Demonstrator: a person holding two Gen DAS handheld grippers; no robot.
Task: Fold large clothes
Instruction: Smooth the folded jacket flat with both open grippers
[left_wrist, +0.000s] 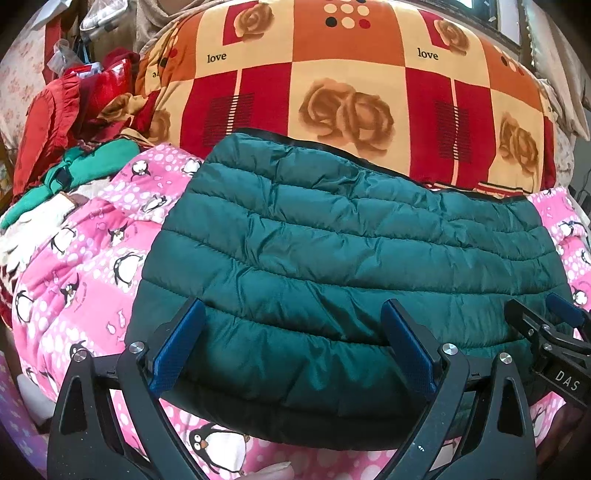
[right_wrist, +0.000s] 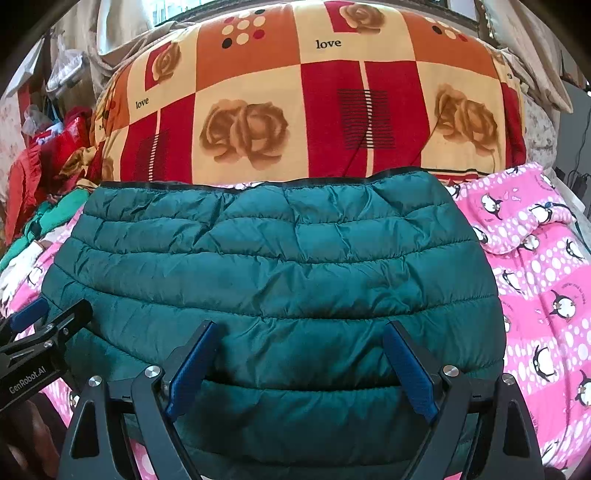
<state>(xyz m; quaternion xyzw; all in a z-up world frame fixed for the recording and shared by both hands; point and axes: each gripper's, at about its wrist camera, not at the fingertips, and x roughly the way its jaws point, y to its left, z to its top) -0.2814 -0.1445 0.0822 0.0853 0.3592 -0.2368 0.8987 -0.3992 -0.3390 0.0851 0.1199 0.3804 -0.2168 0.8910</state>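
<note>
pink penguin bedding (left_wrist: 74, 258) under a folded, quilted teal puffer jacket (left_wrist: 332, 258), both grippers' fingers (right_wrist: 192, 365) spread wide

A quilted teal puffer jacket (right_wrist: 280, 280), its thin shell cloth faintly glossy and creased, lies on a matt, fleecy pink penguin blanket (right_wrist: 546, 280). Behind the jacket sits a soft printed rose quilt (right_wrist: 280, 107). The gripper fingers (right_wrist: 190, 365) carry textured blue pads (on matt black frames with shiny metal rivets).
</note>
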